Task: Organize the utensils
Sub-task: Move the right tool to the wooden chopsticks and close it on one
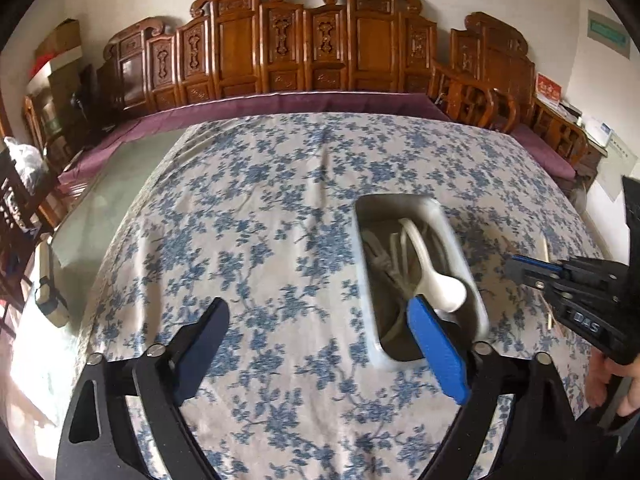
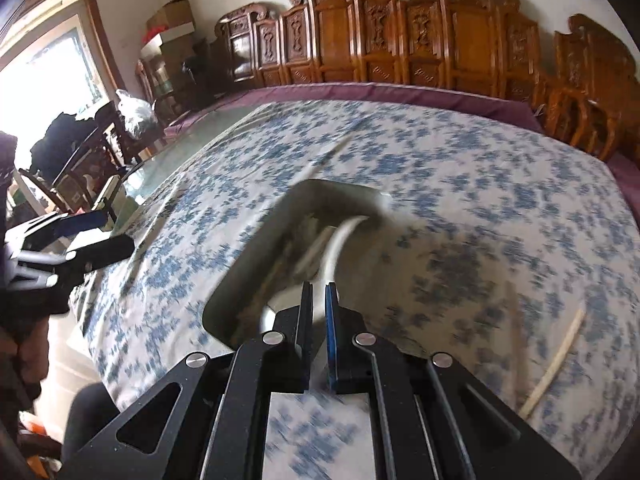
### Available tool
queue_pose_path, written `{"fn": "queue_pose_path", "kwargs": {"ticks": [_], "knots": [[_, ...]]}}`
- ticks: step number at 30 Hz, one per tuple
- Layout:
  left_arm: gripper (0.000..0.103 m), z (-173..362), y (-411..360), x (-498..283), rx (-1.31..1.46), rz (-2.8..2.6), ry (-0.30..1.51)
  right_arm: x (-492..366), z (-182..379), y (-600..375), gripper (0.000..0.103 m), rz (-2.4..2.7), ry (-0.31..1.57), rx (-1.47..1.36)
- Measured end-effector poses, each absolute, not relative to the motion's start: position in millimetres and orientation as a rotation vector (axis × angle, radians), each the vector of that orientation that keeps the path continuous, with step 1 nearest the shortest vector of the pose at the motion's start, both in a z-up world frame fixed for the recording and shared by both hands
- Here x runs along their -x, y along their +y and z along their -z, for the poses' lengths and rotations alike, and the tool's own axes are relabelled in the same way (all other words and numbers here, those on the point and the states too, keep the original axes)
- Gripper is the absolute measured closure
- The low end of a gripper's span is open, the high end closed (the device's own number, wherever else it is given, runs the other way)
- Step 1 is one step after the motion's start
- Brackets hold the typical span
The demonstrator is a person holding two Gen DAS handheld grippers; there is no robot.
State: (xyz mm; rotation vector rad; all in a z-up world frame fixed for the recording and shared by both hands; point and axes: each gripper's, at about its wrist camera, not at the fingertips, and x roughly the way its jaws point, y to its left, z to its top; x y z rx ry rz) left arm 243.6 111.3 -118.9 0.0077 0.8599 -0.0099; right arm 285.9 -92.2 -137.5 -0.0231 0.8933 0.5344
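A metal tray (image 1: 456, 236) lies on the floral cloth and holds a white spoon (image 1: 436, 284) and other pale utensils. My left gripper (image 1: 320, 320) is open and empty, its blue finger at the tray's near end. In the right wrist view the tray (image 2: 248, 256) is blurred, with the white spoon (image 2: 340, 240) inside. My right gripper (image 2: 319, 292) has its jaws nearly together above the tray's near end; whether they hold anything is unclear. The right gripper also shows at the right of the left wrist view (image 1: 520, 268). A pale chopstick (image 2: 556, 372) lies on the cloth at the right.
The table has a blue floral cloth (image 1: 260, 208) with a glass top (image 1: 104, 200) bare at the left. Carved wooden chairs (image 1: 304, 44) line the far side. A small pale object (image 1: 48, 284) lies at the left edge.
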Motion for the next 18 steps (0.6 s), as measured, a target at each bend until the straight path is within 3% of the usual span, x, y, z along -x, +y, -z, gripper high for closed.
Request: {"fn": "queue_pose_path", "kwargs": {"ticks": [11, 13, 15, 18], "knots": [[0.013, 118.4, 36.2, -247.5, -0.028, 0.127, 0.854, -252.0, 155.7, -227.8, 0.095, -0.311, 0.915, 0.037], [0.013, 120.1, 20.8, -247.2, -0.033, 0.149, 0.855, -247.3, 159.8, -249.6, 0.091, -0.277, 0.922, 0.025], [0.013, 121.9, 7.1, -246.6, -0.038, 0.166, 0.856, -242.8, 161.7, -265.9, 0.079, -0.248, 0.924, 0.012], [0.013, 125.2, -7.6, -244.0, -0.038, 0.186, 0.861, -239.4, 162.7, -280.6, 0.079, -0.227, 0.920, 0.001]]}}
